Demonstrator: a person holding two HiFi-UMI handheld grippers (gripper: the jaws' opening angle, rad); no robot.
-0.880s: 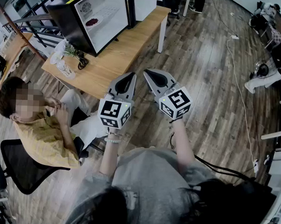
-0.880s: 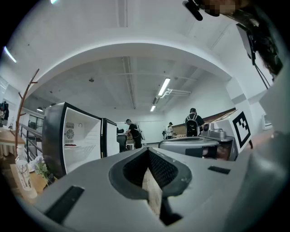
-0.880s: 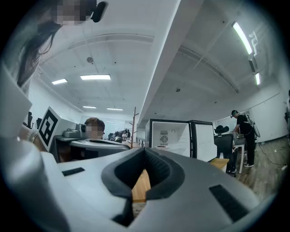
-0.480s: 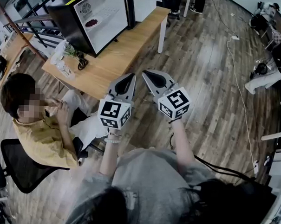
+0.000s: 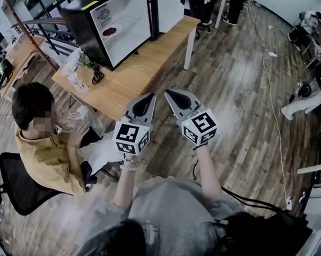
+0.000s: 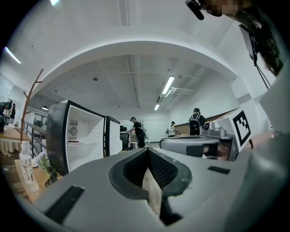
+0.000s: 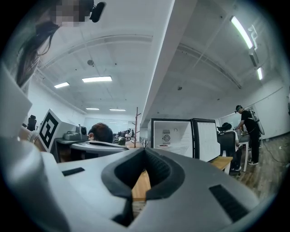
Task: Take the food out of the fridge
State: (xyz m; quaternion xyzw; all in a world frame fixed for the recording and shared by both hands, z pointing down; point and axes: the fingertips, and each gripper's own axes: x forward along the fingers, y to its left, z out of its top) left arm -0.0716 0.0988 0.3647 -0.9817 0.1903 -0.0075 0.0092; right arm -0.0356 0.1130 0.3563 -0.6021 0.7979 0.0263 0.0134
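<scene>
A black mini fridge [image 5: 109, 22] stands open on the wooden table [image 5: 136, 70], its inside white. A plate of dark red food [image 5: 109, 30] lies on its upper shelf. My left gripper [image 5: 149, 97] and right gripper [image 5: 168, 93] hover side by side over the table's near edge, well short of the fridge. Both are shut and hold nothing. In the left gripper view the left gripper [image 6: 147, 150] points past the fridge [image 6: 74, 136], which shows at the left. In the right gripper view the fridge [image 7: 174, 136] stands straight ahead beyond the right gripper [image 7: 145, 152].
A person in a yellow shirt [image 5: 45, 157] sits on a black chair at the table's left end. A small plant [image 5: 81, 60] and a bottle [image 5: 77, 83] stand on the table beside the fridge. Cables [image 5: 273, 103] run over the wooden floor at the right. People stand at the back [image 6: 136, 131].
The head view has shifted, so the fridge and table sit lower in the frame. Both grippers keep their places side by side. The seated person has lowered their hands.
</scene>
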